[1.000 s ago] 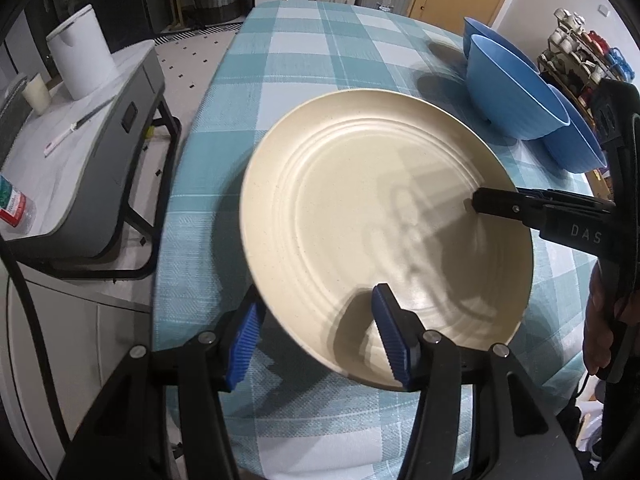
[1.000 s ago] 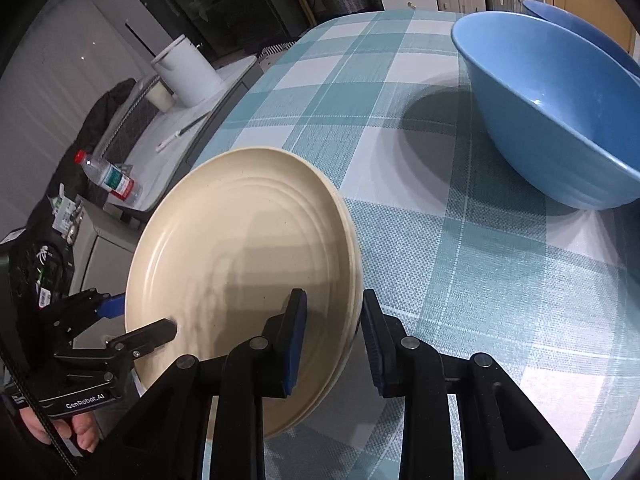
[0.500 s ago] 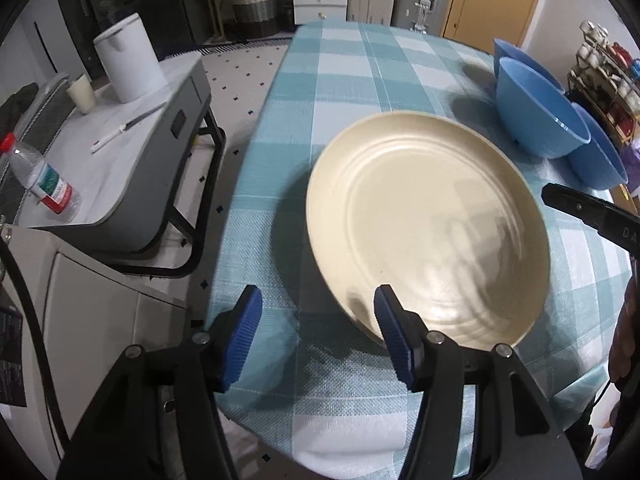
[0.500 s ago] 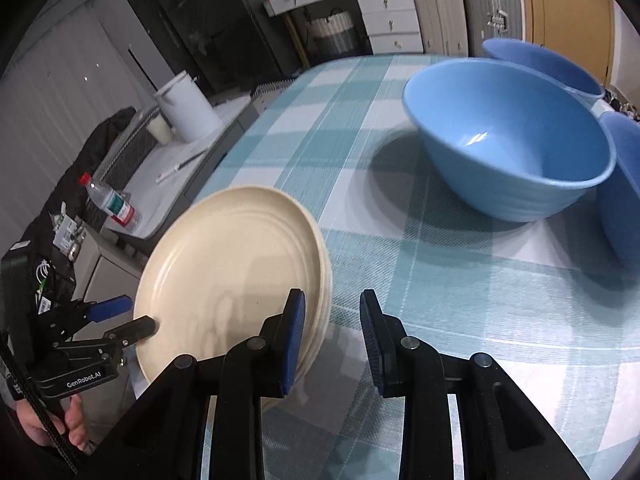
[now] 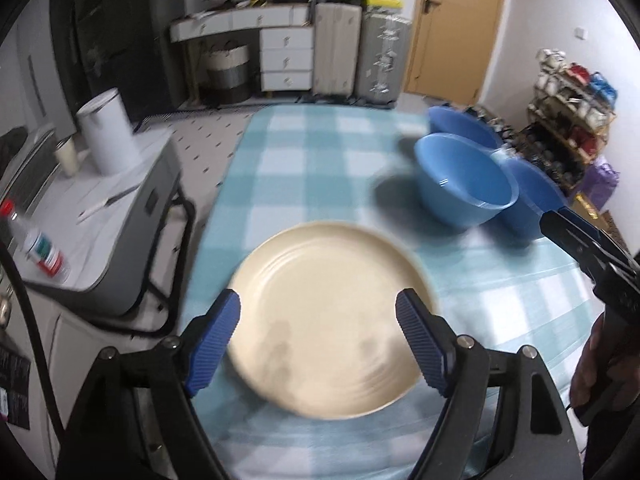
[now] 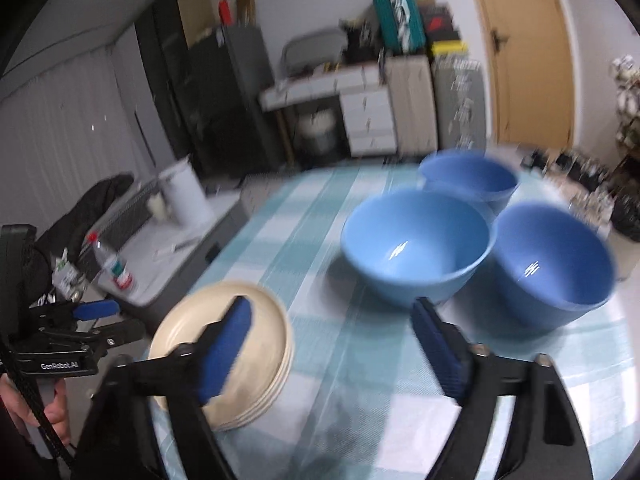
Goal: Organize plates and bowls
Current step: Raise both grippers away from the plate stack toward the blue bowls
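Observation:
A stack of cream plates (image 5: pixel 328 344) lies flat on the teal checked tablecloth (image 5: pixel 304 160) near its front edge. My left gripper (image 5: pixel 318 340) hovers above the stack. Its jaws are opening and the blue pads (image 5: pixel 216 340) touch nothing. My right gripper (image 6: pixel 334 354) is also opening over bare cloth, with the plates (image 6: pixel 268 344) behind its left finger. Three blue bowls (image 6: pixel 416 248) (image 6: pixel 552 264) (image 6: pixel 472 176) sit clustered ahead of it. Each view shows the other gripper: the left gripper (image 6: pixel 120 320), the right gripper (image 5: pixel 560 222).
A grey side cart (image 5: pixel 132 216) stands left of the table with a white canister (image 5: pixel 108 136), a cup and a water bottle (image 5: pixel 44 252). Drawers, suitcases and a wooden door (image 5: pixel 452 28) line the far wall. A cluttered shelf (image 5: pixel 572 92) stands right of the table.
Both grippers have come off the plate rim, spread their jaws wide, and lifted up and back. The plates now rest flat on the cloth. More of the room and all three bowls show.

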### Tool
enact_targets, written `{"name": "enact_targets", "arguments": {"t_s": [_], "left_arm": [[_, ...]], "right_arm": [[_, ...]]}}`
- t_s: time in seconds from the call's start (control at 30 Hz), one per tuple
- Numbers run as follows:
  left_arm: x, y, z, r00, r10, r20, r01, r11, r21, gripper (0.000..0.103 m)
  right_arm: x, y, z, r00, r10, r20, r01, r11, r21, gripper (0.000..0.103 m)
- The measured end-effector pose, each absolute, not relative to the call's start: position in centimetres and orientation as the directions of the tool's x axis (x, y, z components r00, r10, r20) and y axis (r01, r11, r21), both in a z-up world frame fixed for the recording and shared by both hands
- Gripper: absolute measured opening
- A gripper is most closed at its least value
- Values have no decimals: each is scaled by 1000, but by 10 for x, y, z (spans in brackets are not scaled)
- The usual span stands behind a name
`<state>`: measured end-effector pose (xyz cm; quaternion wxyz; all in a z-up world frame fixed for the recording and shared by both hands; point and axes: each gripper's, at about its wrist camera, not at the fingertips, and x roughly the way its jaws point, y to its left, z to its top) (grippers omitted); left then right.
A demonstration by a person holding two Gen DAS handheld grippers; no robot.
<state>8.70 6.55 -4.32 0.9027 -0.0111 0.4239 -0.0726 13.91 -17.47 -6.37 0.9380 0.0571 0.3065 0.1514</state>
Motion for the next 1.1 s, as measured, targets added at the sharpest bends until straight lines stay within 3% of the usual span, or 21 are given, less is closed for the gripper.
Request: {"name": "enact_targets", "arguments": {"t_s": [0.2,0.47,0.53,0.57,0.67,1.1], "left_arm": [[104,13,-33,660,-183,-728,197,978,-68,82],[115,-41,-18,726,-251,-640,257,963,-86,82],[117,-50,-14,749,-237,-619,243,967,-76,90],[118,-55,-13,762,-225,-607,232,970,-69,102],[118,-66,-11,798,-200,-569,212,976,-46,103],[165,-92,-38,745,-195,-638,200,978,-66,103]], "right_arm": [[115,-206,-28,850,273,-451,-226,961,157,97],[87,-243,0,916,208,-343,-174,976,128,100],[81,-253,5,921,211,-328,-176,975,134,100],[79,-256,6,924,206,-322,-170,976,135,100],[71,-268,11,946,152,-286,-118,984,135,100],[85,-302,-5,962,75,-263,-37,988,148,100]]}}
